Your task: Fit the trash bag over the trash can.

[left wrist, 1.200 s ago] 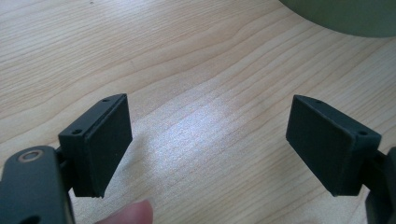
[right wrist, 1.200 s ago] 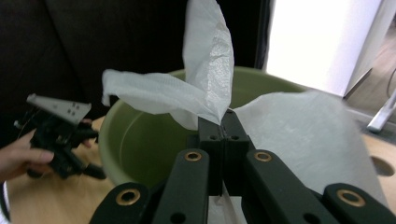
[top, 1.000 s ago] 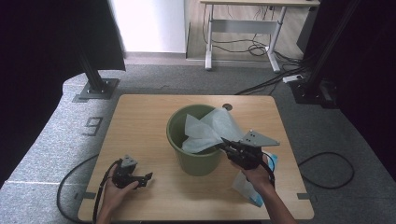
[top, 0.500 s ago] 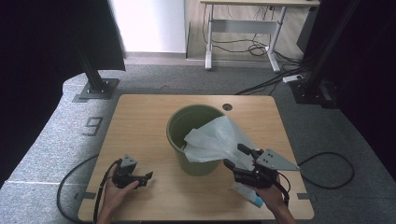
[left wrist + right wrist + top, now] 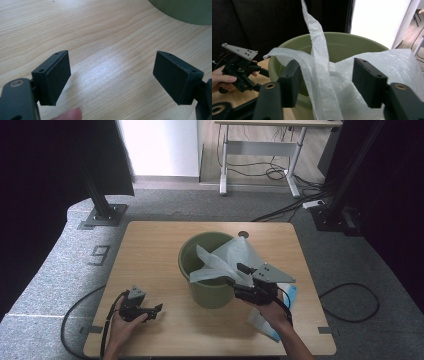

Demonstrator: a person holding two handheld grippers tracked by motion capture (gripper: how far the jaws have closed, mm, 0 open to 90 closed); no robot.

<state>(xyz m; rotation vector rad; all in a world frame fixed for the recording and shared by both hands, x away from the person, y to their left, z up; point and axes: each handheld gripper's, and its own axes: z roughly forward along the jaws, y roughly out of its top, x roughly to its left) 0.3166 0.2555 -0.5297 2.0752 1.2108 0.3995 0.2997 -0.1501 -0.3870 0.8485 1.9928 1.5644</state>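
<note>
Meanwhile, the white plastic bag [image 5: 235, 257] is seen draped over the green bucket's [image 5: 210, 292] right rim at mid-table. Its film is straddled by the right gripper [image 5: 239, 275], jaws just narrowed yet unclamped; the left gripper [image 5: 156, 308] is rested wide open on bare wood.

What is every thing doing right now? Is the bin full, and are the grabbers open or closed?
green bin: upright on the table, bag partly inside.
white plastic bag: crumpled, draped over the bin's rim.
right gripper: jaws apart, bag between them, just been closing a little.
left gripper: open, nothing between its jaws.
flat packet: lying on the table.
</note>
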